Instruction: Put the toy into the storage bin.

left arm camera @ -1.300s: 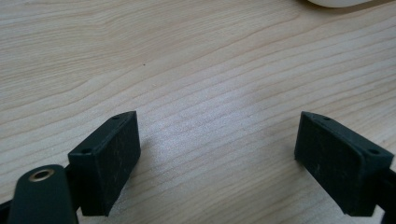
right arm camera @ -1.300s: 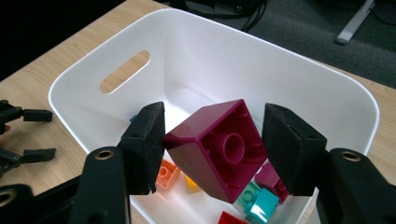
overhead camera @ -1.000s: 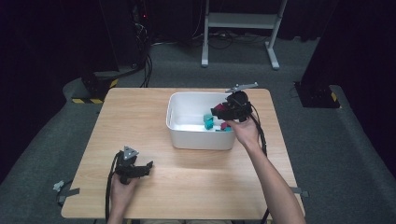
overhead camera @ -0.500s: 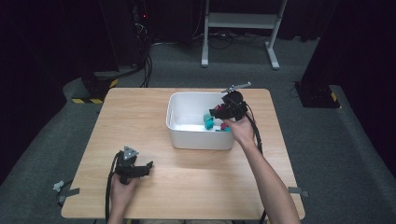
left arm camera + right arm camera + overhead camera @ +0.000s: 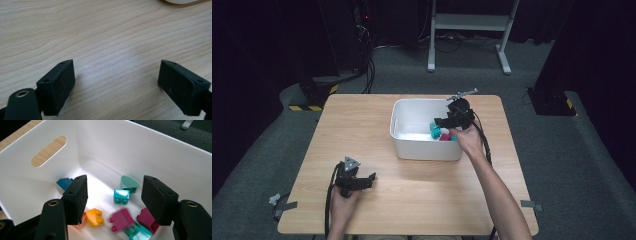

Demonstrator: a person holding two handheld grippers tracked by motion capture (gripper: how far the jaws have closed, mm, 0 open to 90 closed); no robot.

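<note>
A white bin (image 5: 427,149) stands at the table's middle right, holding several toy bricks. My right gripper (image 5: 443,121) hovers over the bin's right side, pointing down into it. In the right gripper view its jaws (image 5: 116,190) stand open and have just been opening, with nothing pressed between the pads. Below them lie a teal brick (image 5: 121,196), a green brick (image 5: 128,184), a blue brick (image 5: 64,183), an orange brick (image 5: 95,217) and a blurred magenta brick (image 5: 121,219). My left gripper (image 5: 367,181) rests open on bare wood (image 5: 115,85) near the front left.
The bin has a slot handle (image 5: 48,151) in its far wall. The wooden table (image 5: 362,130) sits on grey carpet, with a white stand (image 5: 469,22) and cables behind it. Each gripper's cable trails off the table's front edge.
My right gripper has edged slightly left over the bin. The left hand and its gripper have stayed put.
</note>
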